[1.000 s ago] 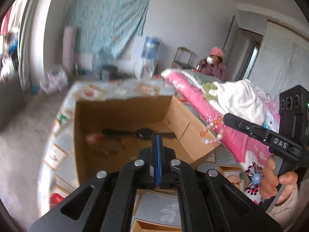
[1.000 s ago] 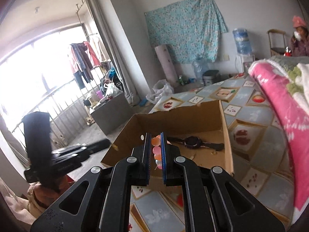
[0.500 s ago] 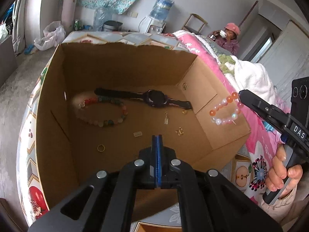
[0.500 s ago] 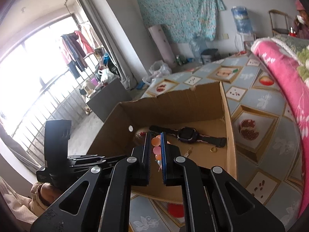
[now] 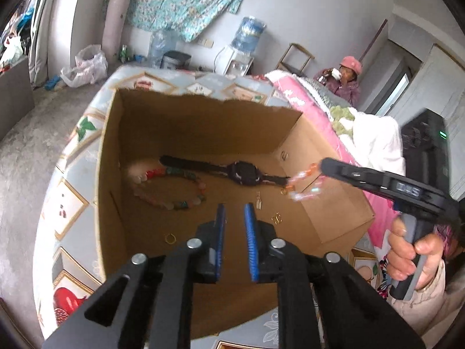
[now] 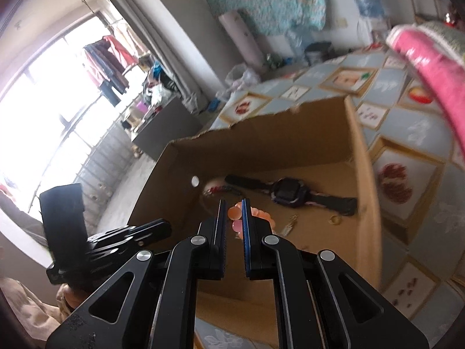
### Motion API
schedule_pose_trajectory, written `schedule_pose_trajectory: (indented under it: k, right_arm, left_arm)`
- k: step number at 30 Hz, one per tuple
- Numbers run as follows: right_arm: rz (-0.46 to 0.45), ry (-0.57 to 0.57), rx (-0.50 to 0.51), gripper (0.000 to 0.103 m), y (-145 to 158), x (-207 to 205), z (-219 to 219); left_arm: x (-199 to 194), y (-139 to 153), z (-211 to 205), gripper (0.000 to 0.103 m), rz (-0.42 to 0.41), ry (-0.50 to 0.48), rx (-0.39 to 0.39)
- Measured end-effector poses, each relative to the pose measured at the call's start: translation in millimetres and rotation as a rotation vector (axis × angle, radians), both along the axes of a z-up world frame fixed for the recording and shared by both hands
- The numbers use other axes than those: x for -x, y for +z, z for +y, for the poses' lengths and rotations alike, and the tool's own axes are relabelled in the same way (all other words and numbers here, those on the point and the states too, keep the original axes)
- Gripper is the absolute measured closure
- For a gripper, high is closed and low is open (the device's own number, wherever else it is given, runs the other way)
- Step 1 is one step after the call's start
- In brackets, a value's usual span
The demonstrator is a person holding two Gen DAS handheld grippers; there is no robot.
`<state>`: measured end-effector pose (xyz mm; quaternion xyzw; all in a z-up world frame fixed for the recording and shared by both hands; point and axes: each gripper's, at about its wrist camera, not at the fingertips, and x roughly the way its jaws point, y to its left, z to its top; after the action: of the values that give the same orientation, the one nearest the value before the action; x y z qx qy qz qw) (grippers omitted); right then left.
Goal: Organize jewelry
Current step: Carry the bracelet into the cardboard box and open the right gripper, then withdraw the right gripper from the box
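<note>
An open cardboard box (image 5: 209, 122) stands on a patterned bedspread. Inside lie a black watch (image 5: 244, 173), a multicoloured bead bracelet (image 5: 174, 189), a gold ring (image 5: 170, 238) and small earrings (image 5: 276, 218). My right gripper (image 6: 233, 212) is over the box with its jaws slightly parted; a pink and orange bead bracelet (image 6: 235, 218) hangs between and below its fingers, and it shows blurred at the right gripper's tip in the left wrist view (image 5: 305, 184). My left gripper (image 5: 234, 218) is open and empty above the box's near side. The watch shows in the right view (image 6: 287, 193).
A pink blanket (image 5: 314, 110) and white cloth (image 5: 375, 136) lie right of the box. A person in a pink hat (image 5: 345, 78) sits at the back. A water dispenser (image 5: 247, 40) and bags stand by the far wall. The bed's edge drops to the floor on the left.
My left gripper has opened from shut. My right gripper has moved over the box and its jaws have parted slightly around the pink bead bracelet, which is blurred with motion.
</note>
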<state>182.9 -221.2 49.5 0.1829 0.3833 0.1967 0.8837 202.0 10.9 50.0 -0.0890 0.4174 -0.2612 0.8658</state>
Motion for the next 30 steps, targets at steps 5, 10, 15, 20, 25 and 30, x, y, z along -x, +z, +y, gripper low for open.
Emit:
schedule_pose_trajectory:
  k: [5,10,15,20,25,30]
  right_arm:
    - [0.046,0.035,0.000,0.091,1.3,-16.9,15.1]
    - [0.072,0.015,0.034,0.085,-2.1,-8.7,13.8]
    - [0.064,-0.043,0.022,0.084,0.3,13.6,-0.9]
    - [0.014,-0.086,0.017,0.082,10.3,44.6,-7.3]
    - [-0.044,-0.126,0.068,0.068,19.5,74.2,-3.2]
    - [-0.154,-0.196,0.235,0.042,29.3,112.4,12.9]
  left_arm:
    - [9.4,5.6,4.2,0.084,-0.033,-0.004,0.011]
    - [17.1,6.0,4.3,0.079,-0.045,-0.005,0.000]
    - [28.8,13.8,5.9,0.066,-0.086,0.009,-0.020]
    - [43.9,21.6,8.8,0.046,-0.119,0.036,-0.043]
    - [58.3,32.5,12.5,0.018,-0.150,0.115,-0.081]
    - [77.4,43.3,14.3,0.006,-0.180,0.164,-0.119]
